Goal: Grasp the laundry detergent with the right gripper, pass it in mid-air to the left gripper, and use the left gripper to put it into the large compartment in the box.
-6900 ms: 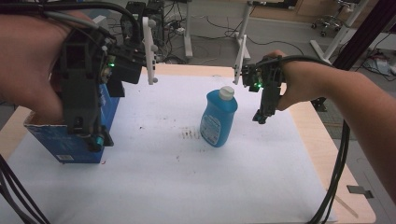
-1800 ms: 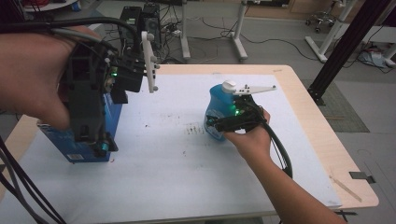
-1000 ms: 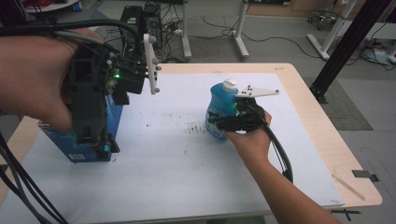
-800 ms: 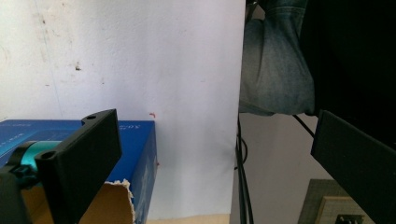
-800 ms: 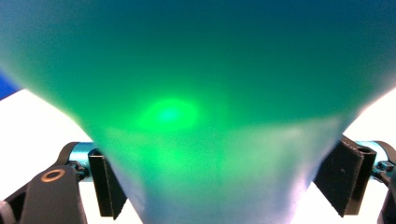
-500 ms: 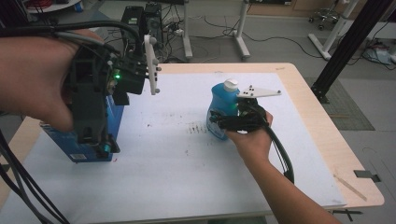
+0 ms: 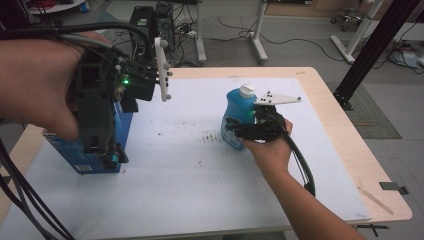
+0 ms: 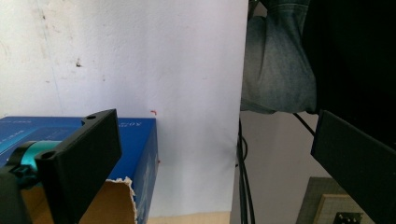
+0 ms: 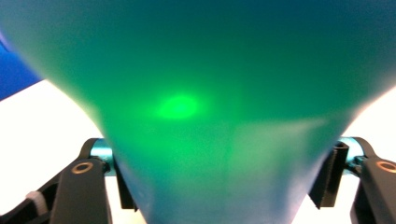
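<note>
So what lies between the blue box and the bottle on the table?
In the high view, only bare white table cover with dark scuff marks between the blue box and the bottle.

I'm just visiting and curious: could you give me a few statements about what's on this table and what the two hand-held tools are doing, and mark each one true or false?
1. The blue bottle stands upright with a white cap. True.
2. The right tool is at the bottle, its jaws on either side of the body; they have just been closing. True.
3. The left tool holds the bottle. False: it hangs over the blue box at the table's left, with its jaws apart and nothing between them.
4. The blue box lies flat with its lid shut. False: it stands on the white sheet, and the left gripper view shows a torn-open cardboard top.
5. The bottle sits inside the box. False: it stands apart, on the sheet.
</note>
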A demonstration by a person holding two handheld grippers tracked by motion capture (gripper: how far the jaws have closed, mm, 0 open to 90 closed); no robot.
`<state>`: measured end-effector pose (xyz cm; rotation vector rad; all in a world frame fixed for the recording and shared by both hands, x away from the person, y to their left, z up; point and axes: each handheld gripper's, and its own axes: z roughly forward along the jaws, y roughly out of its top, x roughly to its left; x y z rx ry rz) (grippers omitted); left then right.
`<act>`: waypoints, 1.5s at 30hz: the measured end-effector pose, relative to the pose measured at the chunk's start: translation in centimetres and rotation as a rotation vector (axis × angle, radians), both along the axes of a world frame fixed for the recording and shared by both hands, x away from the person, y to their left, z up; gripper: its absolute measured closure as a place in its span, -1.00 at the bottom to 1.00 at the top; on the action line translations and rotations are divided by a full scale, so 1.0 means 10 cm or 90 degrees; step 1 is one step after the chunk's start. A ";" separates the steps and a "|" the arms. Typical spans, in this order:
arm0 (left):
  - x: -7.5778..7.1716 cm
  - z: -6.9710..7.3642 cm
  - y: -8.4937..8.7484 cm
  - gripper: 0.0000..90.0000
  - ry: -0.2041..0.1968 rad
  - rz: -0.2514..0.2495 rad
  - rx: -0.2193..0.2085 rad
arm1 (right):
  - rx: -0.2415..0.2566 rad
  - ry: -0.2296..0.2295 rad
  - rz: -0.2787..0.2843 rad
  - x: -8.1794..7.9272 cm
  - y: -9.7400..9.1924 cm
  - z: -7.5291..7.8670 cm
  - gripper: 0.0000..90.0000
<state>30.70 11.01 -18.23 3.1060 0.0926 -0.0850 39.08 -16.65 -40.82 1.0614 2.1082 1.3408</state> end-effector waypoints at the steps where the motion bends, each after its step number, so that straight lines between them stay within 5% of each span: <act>1: 0.00 0.00 0.00 -0.96 0.000 0.000 0.000 | 0.001 -0.001 0.001 0.00 0.00 0.00 -0.32; 26: 0.01 -0.01 -0.01 -0.96 0.002 0.001 -0.005 | -0.016 -0.034 0.009 -0.02 0.04 -0.01 0.03; 35: 0.02 0.00 -0.06 -0.96 -0.001 -0.002 -0.014 | -0.026 -0.033 0.051 -0.08 0.02 0.08 0.04; 45: 0.02 0.01 -0.16 -0.96 -0.005 -0.012 -0.018 | -0.024 -0.029 0.121 -0.23 -0.04 0.39 0.04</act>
